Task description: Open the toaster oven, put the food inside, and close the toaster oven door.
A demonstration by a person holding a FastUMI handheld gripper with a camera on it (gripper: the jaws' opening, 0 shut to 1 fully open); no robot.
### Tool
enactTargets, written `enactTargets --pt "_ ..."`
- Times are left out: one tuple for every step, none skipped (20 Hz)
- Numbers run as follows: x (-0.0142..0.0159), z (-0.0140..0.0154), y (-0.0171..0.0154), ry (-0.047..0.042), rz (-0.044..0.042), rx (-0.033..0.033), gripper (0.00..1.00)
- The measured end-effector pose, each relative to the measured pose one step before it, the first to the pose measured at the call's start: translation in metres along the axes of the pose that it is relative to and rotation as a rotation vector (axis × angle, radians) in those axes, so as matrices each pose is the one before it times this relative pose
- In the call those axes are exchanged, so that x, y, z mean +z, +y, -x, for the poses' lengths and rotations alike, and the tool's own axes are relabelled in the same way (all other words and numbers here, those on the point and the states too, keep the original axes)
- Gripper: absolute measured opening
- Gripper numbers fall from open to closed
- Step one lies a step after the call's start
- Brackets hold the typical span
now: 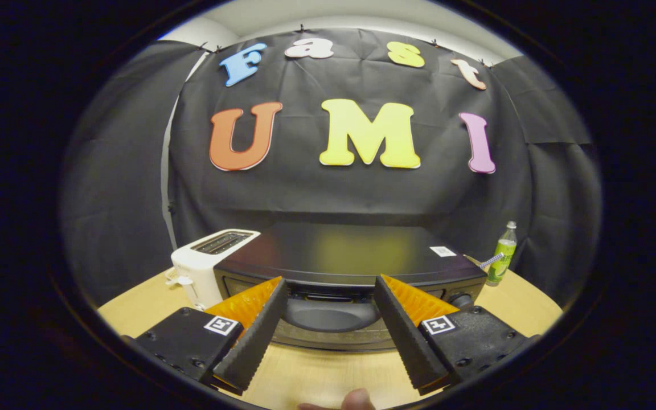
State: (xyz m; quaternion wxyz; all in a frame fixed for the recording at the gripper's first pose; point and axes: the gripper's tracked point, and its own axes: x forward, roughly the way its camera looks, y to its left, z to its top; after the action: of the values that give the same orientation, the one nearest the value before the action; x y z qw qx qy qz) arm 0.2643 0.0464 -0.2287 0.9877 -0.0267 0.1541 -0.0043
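I see the toaster oven (351, 267), black with a glossy flat top, a small white sticker near its back right corner and a knob at its front right, door closed, on the wooden table (328, 370) just ahead of my fingertips. My gripper (331, 287) is spread wide, empty. A white toaster (205, 265) touches its left side; a green bottle (501, 253) stands right.

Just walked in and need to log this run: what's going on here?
A person is holding the tool open in front of a black toaster oven on a wooden table. Its fingers flank the oven's door handle without touching it, and the door looks closed. A white toaster stands on one side of the oven, a green bottle on the other.
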Motion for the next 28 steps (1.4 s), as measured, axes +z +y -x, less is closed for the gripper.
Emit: enactTargets --pt "0.00346 -0.00333 0.00278 -0.02616 -0.01762 0.00721 1.00" --pt "0.00018 -0.00456 -0.00264 -0.00420 -0.00971 -0.00715 1.00" --pt "-0.00378 0.00299 -0.00095 0.00239 -0.02078 -0.00129 1.00" --pt "0.00295 -0.00243 -0.00379 0.00779 -0.00836 -0.02850 1.00" --pt "-0.00303 0.00080 -0.00061 0.01568 -0.00212 -0.01181 0.99" --pt "0.00058 -0.00069 0.00032 0.00873 0.00798 -0.00696 0.96" --pt "-0.00277 -0.00083 0.00176 0.01466 0.01824 -0.00090 0.93" --pt "-0.00027 0.00196 0.00065 0.00805 0.00173 0.00356 0.94" --pt "-0.00228 0.00420 0.00043 0.00084 0.00057 0.00402 0.94" --pt "-0.00335 0.00619 0.00024 0.00533 0.00848 0.00240 0.94" --pt "-0.00414 0.00771 -0.00015 0.00185 -0.00050 0.00245 0.94" --pt "-0.00489 0.00791 -0.00018 0.00611 -0.00067 0.00414 0.94" --pt "-0.00679 0.00843 -0.00072 0.01256 -0.01081 0.00113 0.93" --pt "-0.00687 0.00615 -0.00120 0.01467 -0.01476 0.00369 0.92" --pt "-0.00843 0.01044 0.00115 0.02094 0.00233 0.00254 0.91" --pt "-0.00799 0.00814 0.00004 0.01522 0.00570 -0.00088 0.90" --pt "-0.00938 0.00808 -0.00031 0.01905 0.00184 -0.00006 0.90" --pt "-0.01007 0.00677 -0.00052 0.01951 -0.00243 0.00293 0.90" --pt "-0.01001 0.00523 0.00051 0.01768 -0.00113 0.00519 0.90" --pt "-0.00948 0.00472 0.00060 0.01610 0.00212 0.00597 0.89" --pt "-0.00862 0.00301 0.00004 0.01368 0.00474 0.00609 0.88" --pt "-0.01033 0.00219 -0.00055 0.02136 -0.00729 0.00685 0.88" --pt "-0.01327 0.00086 -0.00079 0.03659 -0.01409 0.00866 0.88" --pt "-0.01271 0.00048 -0.00176 0.04104 -0.01755 0.01105 0.88" --pt "-0.01049 -0.00011 0.00084 0.03707 -0.01435 0.01290 0.88" --pt "-0.00779 -0.00152 -0.00001 0.02700 -0.00651 0.01217 0.88" --pt "-0.00498 0.00056 -0.00081 0.01761 -0.00854 0.00501 0.87" --pt "0.00125 0.00119 -0.00441 -0.00439 -0.00363 -0.00454 0.86"
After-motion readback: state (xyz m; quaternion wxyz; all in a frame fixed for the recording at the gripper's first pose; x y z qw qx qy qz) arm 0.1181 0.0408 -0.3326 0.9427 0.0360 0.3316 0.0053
